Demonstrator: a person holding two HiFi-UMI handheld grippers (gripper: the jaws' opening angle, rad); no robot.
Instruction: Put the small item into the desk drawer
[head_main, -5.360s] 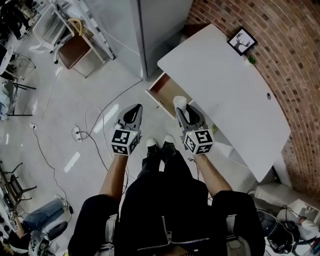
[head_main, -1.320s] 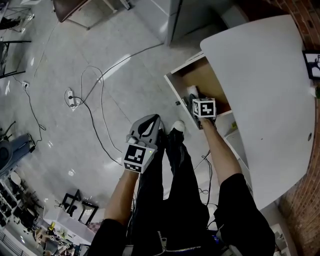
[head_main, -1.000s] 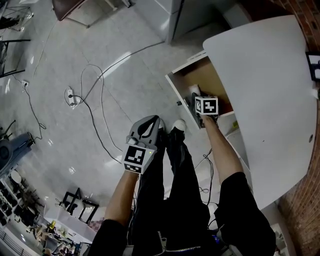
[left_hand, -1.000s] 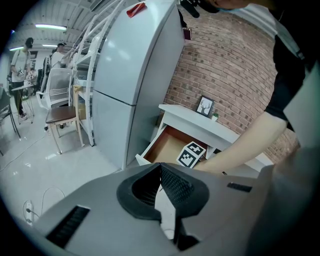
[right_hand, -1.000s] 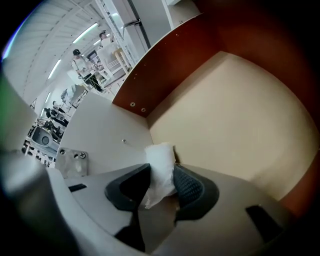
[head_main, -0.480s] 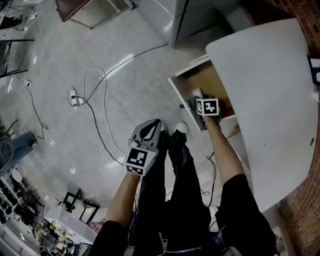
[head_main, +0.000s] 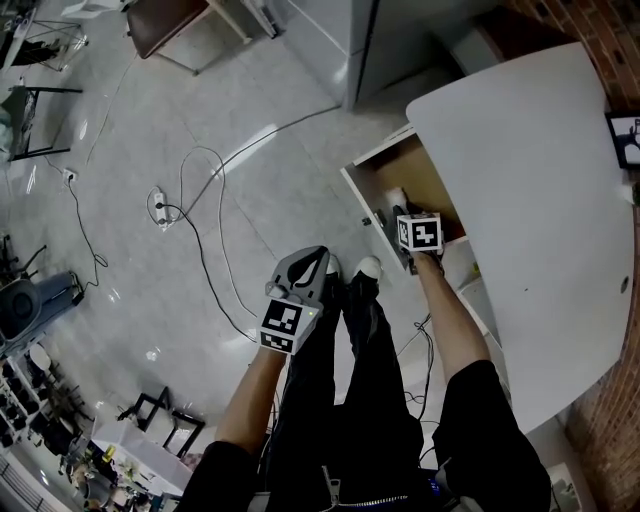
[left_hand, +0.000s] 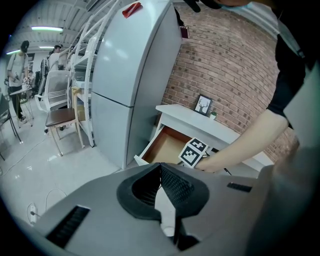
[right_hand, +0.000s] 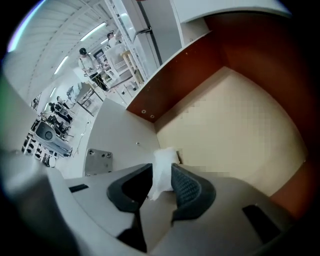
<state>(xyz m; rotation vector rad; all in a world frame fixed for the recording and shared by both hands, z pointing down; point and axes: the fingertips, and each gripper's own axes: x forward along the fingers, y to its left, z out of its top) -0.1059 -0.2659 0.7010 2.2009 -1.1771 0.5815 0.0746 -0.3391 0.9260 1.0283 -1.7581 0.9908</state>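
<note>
The white desk has its wooden drawer pulled open. My right gripper reaches down into the drawer's near end. In the right gripper view a small white crumpled item stands between the jaws of this gripper, over the drawer's pale floor. The jaws are closing and stand close beside the item; I see no firm press on it. My left gripper hangs above the floor near my legs; its jaws meet at the tips with nothing in them. The left gripper view shows the open drawer too.
A tall grey fridge stands left of the desk. A cable and a power strip lie on the floor. A small picture frame stands on the desk by the brick wall. A chair is further off.
The right gripper has stayed inside the drawer, shifting only slightly toward its near end. The left gripper has hardly moved. My view has drifted a little.
</note>
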